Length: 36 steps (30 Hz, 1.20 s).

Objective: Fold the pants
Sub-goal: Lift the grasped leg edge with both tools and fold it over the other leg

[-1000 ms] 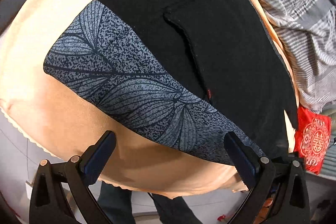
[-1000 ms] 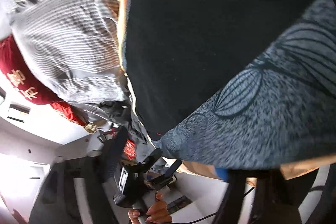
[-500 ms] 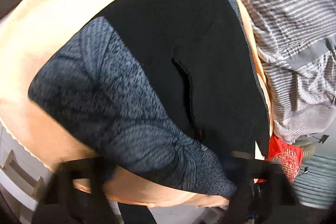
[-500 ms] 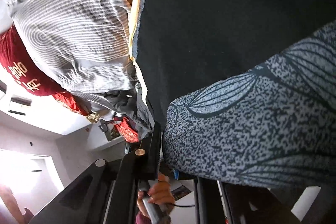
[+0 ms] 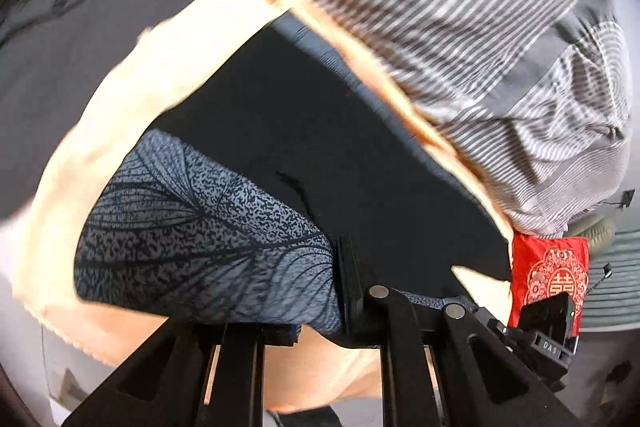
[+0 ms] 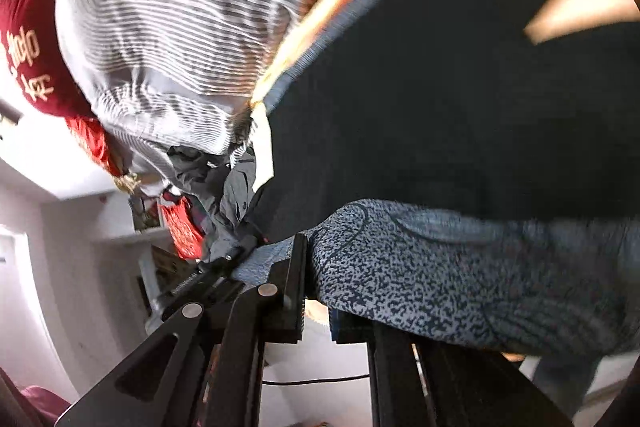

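Both my grippers, left [image 5: 320, 311] and right [image 6: 318, 307], look clamped on the pants' [image 5: 320, 163] printed hem lying on the peach sheet [image 5: 132, 99], though it's blurry. Next: carry hem toward waistband.

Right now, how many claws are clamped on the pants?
2. The left claw pinches the leaf-print edge of the pants nearest the camera; the right claw grips the same printed edge. The fabric hides parts of their fingers.
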Motion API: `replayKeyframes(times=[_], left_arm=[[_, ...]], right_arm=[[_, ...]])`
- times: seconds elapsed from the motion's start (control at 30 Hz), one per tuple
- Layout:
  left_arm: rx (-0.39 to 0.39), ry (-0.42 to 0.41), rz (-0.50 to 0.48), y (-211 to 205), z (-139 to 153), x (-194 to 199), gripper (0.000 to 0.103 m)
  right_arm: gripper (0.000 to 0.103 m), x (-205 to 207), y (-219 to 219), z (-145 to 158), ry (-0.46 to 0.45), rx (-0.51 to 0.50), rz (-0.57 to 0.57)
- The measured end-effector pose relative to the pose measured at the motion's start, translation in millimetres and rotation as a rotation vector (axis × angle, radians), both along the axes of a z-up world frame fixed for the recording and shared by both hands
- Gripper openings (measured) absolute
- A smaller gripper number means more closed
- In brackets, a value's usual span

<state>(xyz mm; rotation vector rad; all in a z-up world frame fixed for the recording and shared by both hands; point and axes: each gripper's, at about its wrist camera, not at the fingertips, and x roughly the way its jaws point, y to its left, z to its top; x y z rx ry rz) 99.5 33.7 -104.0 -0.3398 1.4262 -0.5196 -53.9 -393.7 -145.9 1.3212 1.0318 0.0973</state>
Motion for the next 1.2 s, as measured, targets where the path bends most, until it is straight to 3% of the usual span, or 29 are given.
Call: replayKeyframes(times=[0.13,0.27,0.5,0.6,0.7,0.73,0.8,0.83,0.9,0.97,1.03,1.1,1.2], left_arm=[[0.037,-0.026,-0.002,-43,-3,39,0.016],[0.099,-0.045,0.004,-73,-19,81,0.016],[0.197,-0.029,0.026,-119,-75,139,0.016],[0.241,-0.022,0.014,-131,-91,146,0.018],[0.23,-0.002,0.008,-132,-83,147,0.024],[0.228,-0.003,-0.001,-131,-74,145,0.029],[0.272,-0.055,0.009,-127,-56,142,0.063],[0.309,-0.124,0.038,-121,-38,139,0.081],[0.306,-0.188,0.058,-113,-17,137,0.082],[0.347,-0.187,0.048,-115,-14,135,0.082],[0.414,-0.188,-0.013,-130,-23,128,0.082],[0.461,-0.185,-0.072,-142,-41,120,0.082],[0.514,-0.192,-0.129,-166,-67,106,0.082]], right_arm=[[0.01,46,-35,1,0.013,-0.029,0.062],[0.01,106,-73,-29,0.071,-0.006,0.103],[0.011,189,-113,-96,0.161,-0.012,0.168],[0.013,206,-118,-126,0.206,-0.002,0.185],[0.014,208,-120,-143,0.217,0.036,0.177],[0.014,208,-121,-145,0.216,0.04,0.177],[0.015,211,-122,-146,0.216,0.05,0.187],[0.018,211,-123,-145,0.214,0.058,0.19],[0.028,213,-126,-141,0.204,0.087,0.187],[0.06,216,-125,-130,0.175,0.103,0.177],[0.078,215,-123,-105,0.111,0.093,0.167],[0.079,208,-115,-73,0.019,0.057,0.204],[0.079,197,-98,-60,0.003,0.019,0.286]])
